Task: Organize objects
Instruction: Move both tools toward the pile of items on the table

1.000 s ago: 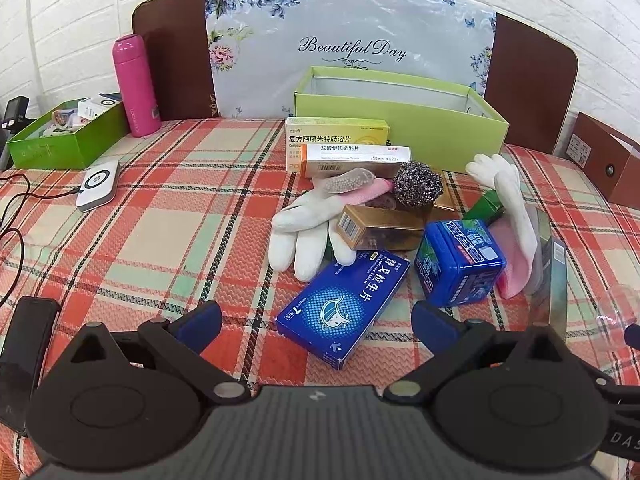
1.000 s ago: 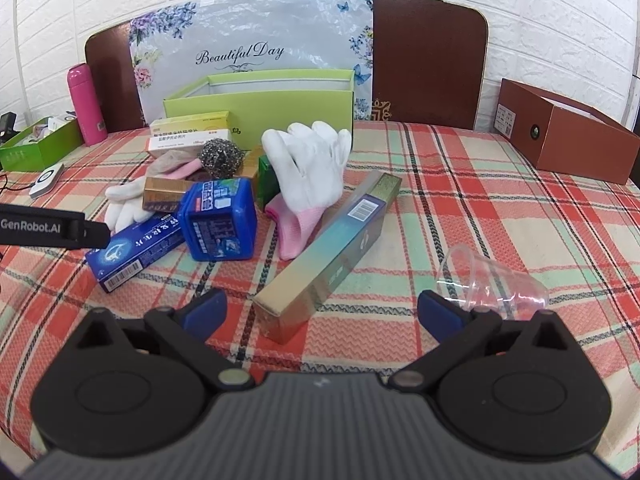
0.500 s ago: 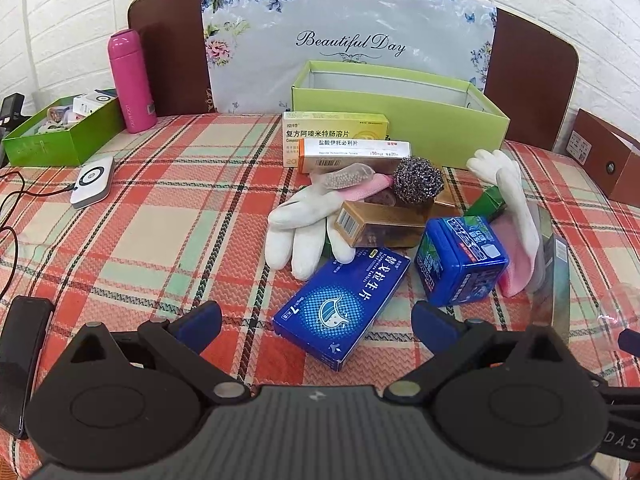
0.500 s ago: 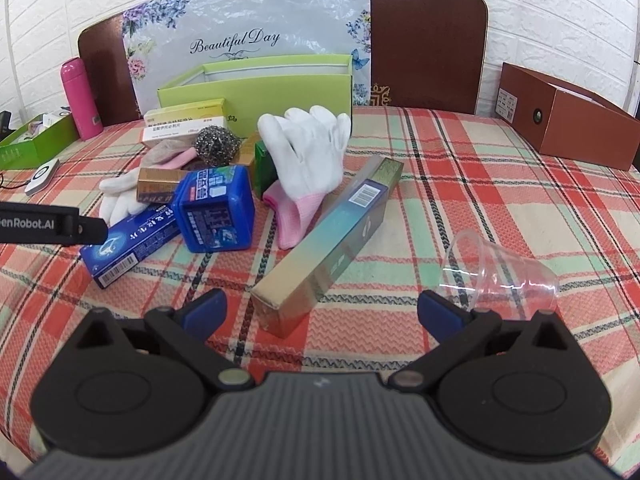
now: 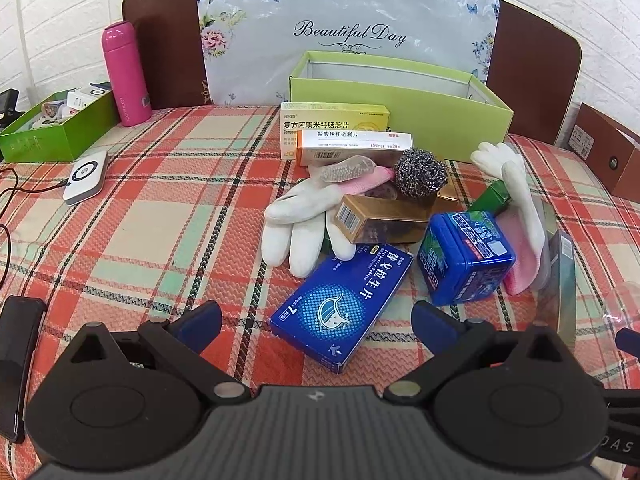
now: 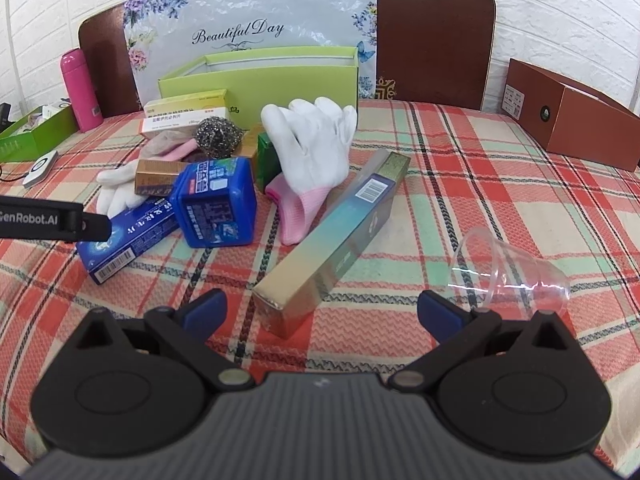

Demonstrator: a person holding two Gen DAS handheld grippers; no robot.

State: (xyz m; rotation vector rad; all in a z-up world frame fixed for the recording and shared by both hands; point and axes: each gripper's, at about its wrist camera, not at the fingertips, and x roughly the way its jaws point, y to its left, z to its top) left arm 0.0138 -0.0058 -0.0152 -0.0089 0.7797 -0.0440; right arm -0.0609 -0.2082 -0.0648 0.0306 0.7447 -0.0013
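A pile lies on the checked tablecloth: a blue medicine box (image 5: 344,300), a blue tub (image 5: 466,258), white gloves (image 5: 298,220), a steel scourer (image 5: 420,172), a brown box (image 5: 380,220) and two pill boxes (image 5: 356,144). A long gold-teal box (image 6: 336,240) and a clear plastic cup (image 6: 512,276) lie nearer the right gripper. My left gripper (image 5: 316,326) is open, just short of the blue medicine box. My right gripper (image 6: 320,310) is open, the long box's near end between its fingertips. An open light-green box (image 5: 400,88) stands behind the pile.
A pink bottle (image 5: 126,74) and a dark-green tray (image 5: 52,128) of small items stand far left. A white device (image 5: 86,178) with a cable lies left, a black phone (image 5: 18,360) at the near left edge. A brown box (image 6: 572,114) sits far right.
Both grippers have edged slightly closer to the pile; the objects have not moved and both grippers stay open.
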